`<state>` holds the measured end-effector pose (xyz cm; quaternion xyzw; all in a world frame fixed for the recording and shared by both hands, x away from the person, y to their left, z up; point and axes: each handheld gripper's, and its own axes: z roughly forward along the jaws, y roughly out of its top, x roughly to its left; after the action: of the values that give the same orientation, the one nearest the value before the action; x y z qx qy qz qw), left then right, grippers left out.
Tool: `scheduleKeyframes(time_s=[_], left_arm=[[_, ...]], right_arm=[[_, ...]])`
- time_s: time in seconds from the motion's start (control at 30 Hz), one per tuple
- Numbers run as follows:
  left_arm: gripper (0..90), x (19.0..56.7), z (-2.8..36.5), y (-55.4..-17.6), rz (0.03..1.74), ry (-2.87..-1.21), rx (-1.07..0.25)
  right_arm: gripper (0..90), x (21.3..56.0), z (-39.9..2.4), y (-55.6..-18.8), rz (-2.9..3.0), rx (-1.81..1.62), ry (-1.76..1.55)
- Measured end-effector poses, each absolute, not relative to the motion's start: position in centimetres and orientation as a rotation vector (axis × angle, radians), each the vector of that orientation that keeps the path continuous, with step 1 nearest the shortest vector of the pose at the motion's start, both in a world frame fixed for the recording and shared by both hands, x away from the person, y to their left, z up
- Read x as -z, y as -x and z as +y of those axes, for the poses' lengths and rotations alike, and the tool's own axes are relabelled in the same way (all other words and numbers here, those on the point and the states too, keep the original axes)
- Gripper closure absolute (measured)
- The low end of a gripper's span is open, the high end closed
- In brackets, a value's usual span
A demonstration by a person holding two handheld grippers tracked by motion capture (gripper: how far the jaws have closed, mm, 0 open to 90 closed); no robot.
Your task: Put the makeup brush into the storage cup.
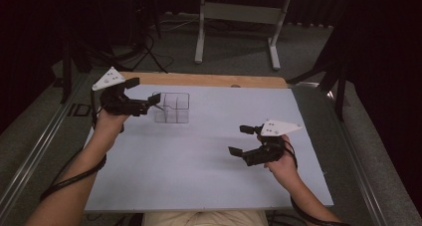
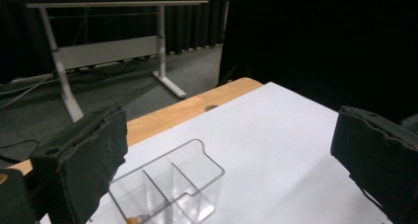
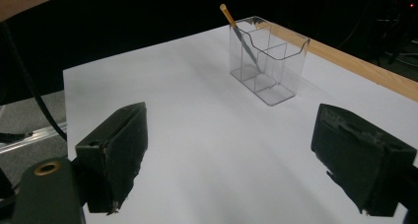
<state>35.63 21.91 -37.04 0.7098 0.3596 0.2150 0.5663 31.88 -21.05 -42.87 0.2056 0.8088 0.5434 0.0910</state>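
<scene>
Pencil [image 3: 235, 26] leans inside the clear divided holder [image 1: 172, 107], which stands at about eleven o'clock on the white bench [image 1: 209, 186]. Left tongs [image 1: 158, 98] gape wide just beside the holder, gripping nothing. Right tongs [image 1: 243, 139] hang wide and empty at four o'clock.

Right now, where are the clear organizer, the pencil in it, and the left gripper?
clear organizer [image 3: 276, 73]: right gripper view, on its near transparent wall.
pencil [image 3: 228, 15]: right gripper view, on the orange end sticking above the rim.
left gripper [image 1: 158, 98]: high view, midway between its open fingers.
</scene>
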Motion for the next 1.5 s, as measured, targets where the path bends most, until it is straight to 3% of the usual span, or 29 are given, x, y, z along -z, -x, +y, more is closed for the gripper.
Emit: scheduleKeyframes(time_s=[0.63, 1.5], left_arm=[[1.7, 38.1, 21.4, -31.9, 0.784, -1.661, -0.455], [1.7, 43.0, 19.6, -29.0, 0.734, -1.709, -0.361]], right_arm=[[14.2, 42.9, -21.1, -31.9, 2.408, -1.611, -0.613], [13.7, 43.2, -21.1, -31.9, 2.402, -1.598, -0.614]])
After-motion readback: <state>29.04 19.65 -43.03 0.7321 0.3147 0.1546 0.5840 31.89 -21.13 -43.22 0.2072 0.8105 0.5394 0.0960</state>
